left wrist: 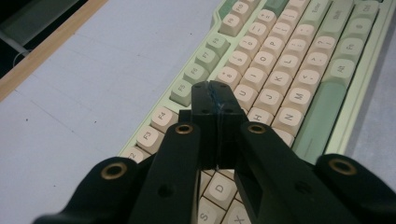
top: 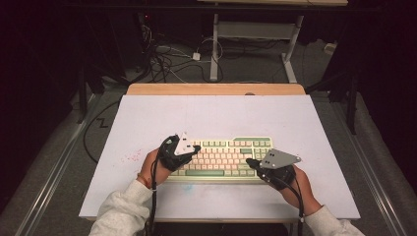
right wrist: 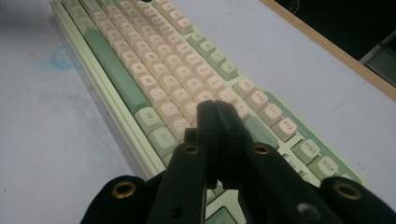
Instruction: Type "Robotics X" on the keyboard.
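Pale green keyboard with cream and green keycaps (top: 223, 158) lies flat on the white table top (top: 147, 118), near the front edge, roughly centred, long side parallel to that edge. Cream letter keys, green function row, long green space bar (right wrist: 114, 70); legends readable in both gripper views. Left gripper (left wrist: 215, 95) over the keyboard's left end, jaws pressed together, nothing between them, tips above the number-row keys. Right gripper (right wrist: 215, 114) over the right end, jaws likewise closed and empty. Faint blue smudge (right wrist: 60, 58) on the table beside the space bar
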The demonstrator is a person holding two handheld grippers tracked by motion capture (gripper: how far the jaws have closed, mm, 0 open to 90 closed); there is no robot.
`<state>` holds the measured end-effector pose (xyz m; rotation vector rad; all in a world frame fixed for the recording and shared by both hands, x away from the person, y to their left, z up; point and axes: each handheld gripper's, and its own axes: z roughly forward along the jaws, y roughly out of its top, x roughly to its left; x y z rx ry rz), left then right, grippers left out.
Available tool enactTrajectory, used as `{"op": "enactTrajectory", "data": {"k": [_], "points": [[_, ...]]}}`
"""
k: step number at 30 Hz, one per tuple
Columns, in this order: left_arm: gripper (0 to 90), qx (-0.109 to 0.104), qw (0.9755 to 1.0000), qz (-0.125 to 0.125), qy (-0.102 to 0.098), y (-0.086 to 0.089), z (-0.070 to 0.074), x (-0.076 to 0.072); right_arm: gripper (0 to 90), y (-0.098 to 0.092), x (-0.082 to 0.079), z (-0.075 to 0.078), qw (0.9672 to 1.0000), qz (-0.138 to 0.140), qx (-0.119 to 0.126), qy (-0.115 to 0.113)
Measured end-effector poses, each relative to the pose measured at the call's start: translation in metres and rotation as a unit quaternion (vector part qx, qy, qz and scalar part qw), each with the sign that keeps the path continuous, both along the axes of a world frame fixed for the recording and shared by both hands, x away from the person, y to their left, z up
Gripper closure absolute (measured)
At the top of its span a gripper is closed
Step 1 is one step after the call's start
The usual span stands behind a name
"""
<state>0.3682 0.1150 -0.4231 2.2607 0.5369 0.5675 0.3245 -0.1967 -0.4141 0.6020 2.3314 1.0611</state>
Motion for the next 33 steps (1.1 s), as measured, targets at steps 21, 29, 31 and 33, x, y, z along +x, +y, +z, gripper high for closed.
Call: {"op": "enactTrajectory", "data": {"k": [21, 29, 31, 33], "points": [[87.6, -0.005, 0.9997, 0.001, -0.025, 0.016, 0.005, -0.017, 90.0, 0.0, 0.001, 0.001, 1.0, 0.0, 0.003, -0.003], [87.6, -0.011, 0.9993, 0.009, -0.034, 0.026, 0.002, -0.025, 90.0, 0.001, 0.002, 0.002, 1.0, -0.003, 0.003, -0.002], [87.5, -0.014, 0.9992, 0.011, -0.037, 0.03, 0.001, -0.028, 90.0, 0.001, 0.004, 0.001, 1.0, -0.004, 0.005, -0.001], [87.5, -0.019, 0.9991, 0.012, -0.036, 0.034, 0.001, -0.03, 90.0, 0.001, 0.005, 0.001, 1.0, -0.005, 0.004, -0.002]]}}
